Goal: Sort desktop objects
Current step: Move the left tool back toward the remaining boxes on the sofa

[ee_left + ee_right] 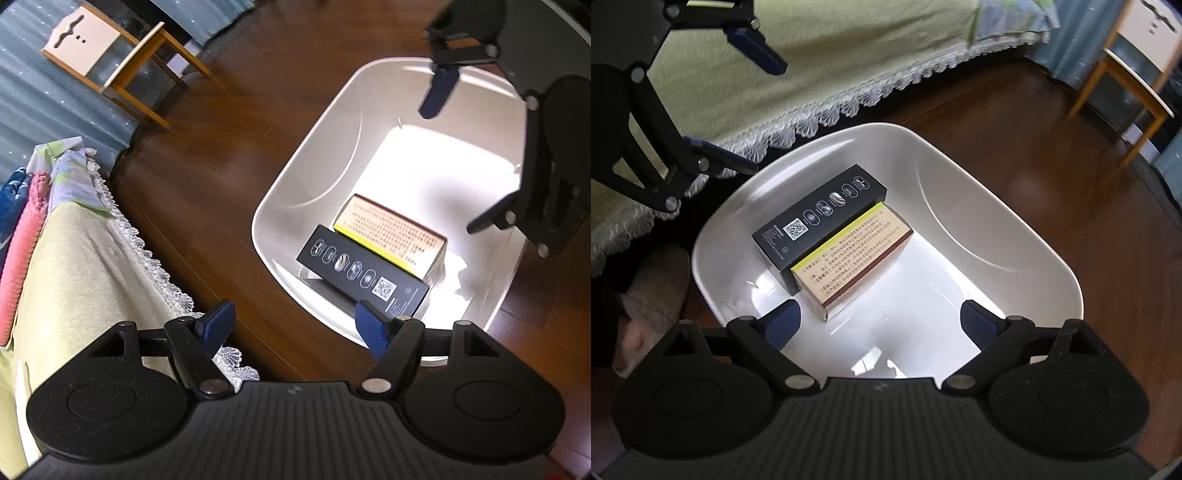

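Both boxes (827, 221) lie in bin (1015, 236); left gripper (295, 325) and right gripper (882, 319) spread, empty. Next: fetch another object.

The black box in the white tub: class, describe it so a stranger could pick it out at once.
Find the white tub on the dark wooden floor beside the bed. Two boxes lie side by side inside. The black box shows a QR code and a row of oval icons; its neighbour, the tan box, shows red print.

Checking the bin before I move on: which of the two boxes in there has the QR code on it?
The black box, lying beside the tan box in the white bin. The tan one shows only printed text and a yellow edge.
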Available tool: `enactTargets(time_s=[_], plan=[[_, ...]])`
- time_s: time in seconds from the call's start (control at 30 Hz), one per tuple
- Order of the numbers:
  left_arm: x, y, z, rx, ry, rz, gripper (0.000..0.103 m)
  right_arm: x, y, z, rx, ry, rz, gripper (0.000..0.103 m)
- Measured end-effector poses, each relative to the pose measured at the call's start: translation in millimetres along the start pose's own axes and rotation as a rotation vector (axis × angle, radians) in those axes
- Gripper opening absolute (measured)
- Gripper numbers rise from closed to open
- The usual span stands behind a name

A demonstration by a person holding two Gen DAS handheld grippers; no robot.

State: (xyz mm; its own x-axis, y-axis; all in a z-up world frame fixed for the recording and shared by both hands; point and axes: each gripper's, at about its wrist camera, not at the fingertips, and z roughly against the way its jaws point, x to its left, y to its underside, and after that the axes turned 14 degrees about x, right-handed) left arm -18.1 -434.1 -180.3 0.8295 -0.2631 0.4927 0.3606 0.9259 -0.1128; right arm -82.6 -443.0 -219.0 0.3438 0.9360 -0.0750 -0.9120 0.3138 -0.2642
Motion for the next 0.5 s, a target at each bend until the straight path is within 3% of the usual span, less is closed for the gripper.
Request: enactTargets(time_s=[0.2, 0.27, 0.43, 0.5], plan=[[-13, 19, 39, -0.053, 0.009, 0.075, 0.072, 3, 30, 19, -0.040, -0.047, -0.190, 0.094], [-18, 29, 56, -0.065, 0.002, 0.107, 0.073, 13, 35, 30, -0.071, -0.042, -0.194, 0.094], [-29, 56, 98, -0.048, -0.126, 0.193, 0.073, 40, 37, 60, -0.169, -0.021, -0.147, 0.094], [-32, 69, 115, -0.056, -0.142, 0.263, 0.073, 50, 38, 74, -0.207, -0.028, -0.137, 0.094]])
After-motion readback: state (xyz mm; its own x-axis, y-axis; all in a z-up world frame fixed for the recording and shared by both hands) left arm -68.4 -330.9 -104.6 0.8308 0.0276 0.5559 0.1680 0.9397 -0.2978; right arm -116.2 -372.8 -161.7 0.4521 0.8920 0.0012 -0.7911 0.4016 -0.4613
